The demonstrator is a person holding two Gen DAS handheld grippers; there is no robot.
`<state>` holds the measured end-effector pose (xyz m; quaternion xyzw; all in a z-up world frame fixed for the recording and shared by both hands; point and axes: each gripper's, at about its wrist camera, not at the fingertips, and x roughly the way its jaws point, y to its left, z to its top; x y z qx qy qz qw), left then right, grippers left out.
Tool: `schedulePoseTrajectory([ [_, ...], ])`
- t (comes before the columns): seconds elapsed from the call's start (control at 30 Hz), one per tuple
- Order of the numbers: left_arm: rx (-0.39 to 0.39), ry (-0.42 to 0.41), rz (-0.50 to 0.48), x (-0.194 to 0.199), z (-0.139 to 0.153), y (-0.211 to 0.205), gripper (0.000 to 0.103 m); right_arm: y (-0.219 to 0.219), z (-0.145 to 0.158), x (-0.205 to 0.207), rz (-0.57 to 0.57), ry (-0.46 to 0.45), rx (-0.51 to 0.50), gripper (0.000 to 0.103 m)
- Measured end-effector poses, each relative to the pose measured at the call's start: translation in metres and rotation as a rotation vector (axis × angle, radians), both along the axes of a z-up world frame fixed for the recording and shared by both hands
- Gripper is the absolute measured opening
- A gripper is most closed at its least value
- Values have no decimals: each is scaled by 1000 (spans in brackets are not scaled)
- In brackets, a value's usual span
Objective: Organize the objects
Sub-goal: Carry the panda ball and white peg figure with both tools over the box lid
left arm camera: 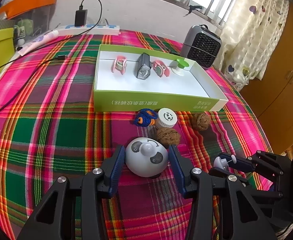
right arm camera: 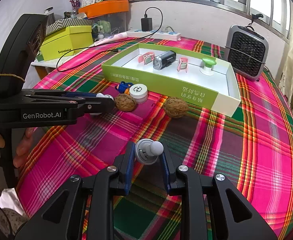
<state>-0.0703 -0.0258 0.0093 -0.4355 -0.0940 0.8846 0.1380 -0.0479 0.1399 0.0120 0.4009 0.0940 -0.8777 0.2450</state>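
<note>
Plaid cloth covers my bench. My left hand-held gripper straddles a white panda-faced dome toy standing on the cloth; I can't tell whether its pads press the dome's sides. Just beyond lie a blue cord bundle, a white screw-cap jar and two walnuts, in front of the green tray box holding two pink clips, a bike light and a green-topped suction knob. My right hand-held gripper is clamped on a small white mushroom-shaped knob.
</note>
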Motion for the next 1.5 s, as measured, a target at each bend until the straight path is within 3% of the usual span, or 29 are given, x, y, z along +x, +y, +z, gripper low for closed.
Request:
schedulePoseTrajectory([
  [0.53, -2, 7, 6, 2, 2, -3, 44, 2, 1, -1, -5, 5, 1, 26],
  [1.5, -7, 66, -3, 2, 33, 1, 44, 2, 26, -10, -16, 63, -36, 26],
])
